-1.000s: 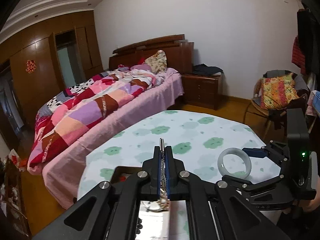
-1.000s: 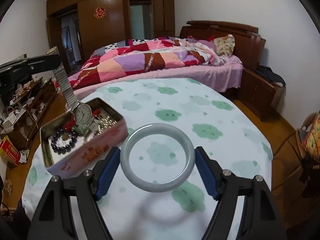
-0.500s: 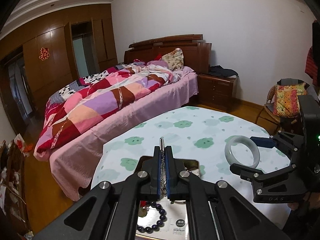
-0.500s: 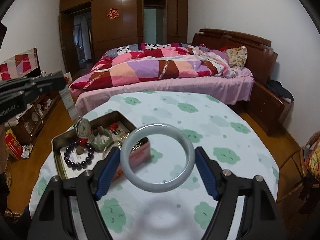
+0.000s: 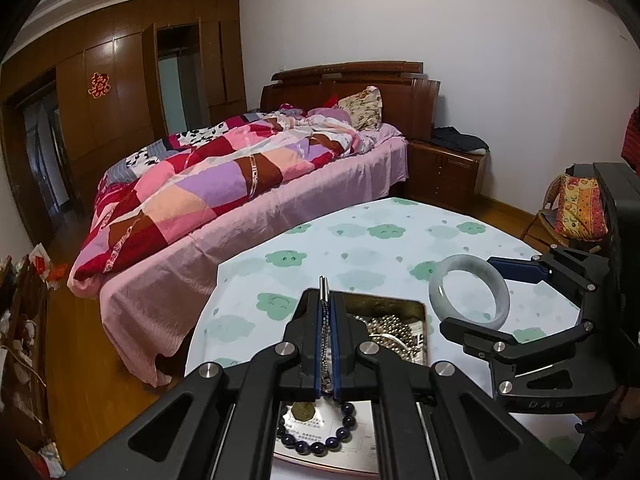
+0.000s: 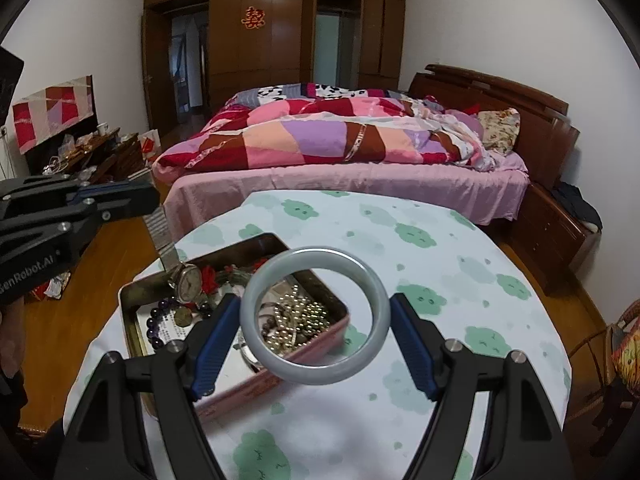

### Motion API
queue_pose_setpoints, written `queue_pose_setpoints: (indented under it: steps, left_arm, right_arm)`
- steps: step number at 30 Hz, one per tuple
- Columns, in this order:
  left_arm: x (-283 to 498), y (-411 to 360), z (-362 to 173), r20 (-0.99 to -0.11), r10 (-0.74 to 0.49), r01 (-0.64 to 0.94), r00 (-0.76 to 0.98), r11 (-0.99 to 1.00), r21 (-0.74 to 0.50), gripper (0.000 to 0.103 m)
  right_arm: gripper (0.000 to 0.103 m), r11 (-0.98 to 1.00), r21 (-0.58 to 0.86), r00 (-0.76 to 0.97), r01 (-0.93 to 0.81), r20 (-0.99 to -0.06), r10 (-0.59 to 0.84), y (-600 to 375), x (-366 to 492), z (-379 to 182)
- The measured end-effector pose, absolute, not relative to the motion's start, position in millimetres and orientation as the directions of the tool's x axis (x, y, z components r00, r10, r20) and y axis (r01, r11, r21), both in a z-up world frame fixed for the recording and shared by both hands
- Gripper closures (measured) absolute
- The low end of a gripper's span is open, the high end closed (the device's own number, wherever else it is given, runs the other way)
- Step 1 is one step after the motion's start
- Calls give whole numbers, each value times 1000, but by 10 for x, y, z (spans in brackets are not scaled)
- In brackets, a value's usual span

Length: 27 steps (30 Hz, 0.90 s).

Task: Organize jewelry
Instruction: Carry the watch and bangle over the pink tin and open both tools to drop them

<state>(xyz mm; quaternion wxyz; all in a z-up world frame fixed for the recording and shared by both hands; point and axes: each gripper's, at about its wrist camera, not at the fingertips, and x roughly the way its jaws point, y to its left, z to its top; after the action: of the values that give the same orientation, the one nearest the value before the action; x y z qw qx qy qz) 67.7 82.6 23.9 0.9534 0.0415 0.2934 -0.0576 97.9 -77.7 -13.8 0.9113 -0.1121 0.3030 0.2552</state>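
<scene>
While held above round table with green-cloud cloth (image 6: 460, 264), pale grey-green jade bangle (image 6: 316, 316) is pinched between blue pads of right gripper (image 6: 314, 326). Left gripper (image 5: 327, 320) is pressed together on metal band of silver wristwatch (image 6: 186, 280), dangled over open rectangular tin box (image 6: 132, 320) below both claws.

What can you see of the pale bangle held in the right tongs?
The bangle is a smooth, thick, closed ring, pale grey-green and slightly translucent like jade. The right tongs clamp it across its width, blue pads on opposite outer sides. It hangs in the air, tilted, above the near edge of the open tin.
</scene>
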Motion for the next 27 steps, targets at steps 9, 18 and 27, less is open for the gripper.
queue_pose_setpoints:
  steps: [9,18,27]
  left_arm:
    - [765,1004,68,-594,-80,105,801,994,7,101]
    - [819,1003,-106,-618,-95,107,780,994,-18,101]
    - [849,1016,-233,-646,-82,93,759,996,-18,100]
  right_arm:
    - [26,824,-75,671,-561,-624,400,-550,1002,-230]
    - [26,808,-81,649,-584,-644,405,-375,1035,-407]
    - [26,789,-77,618,-609,-669,412,-309,1047,-541]
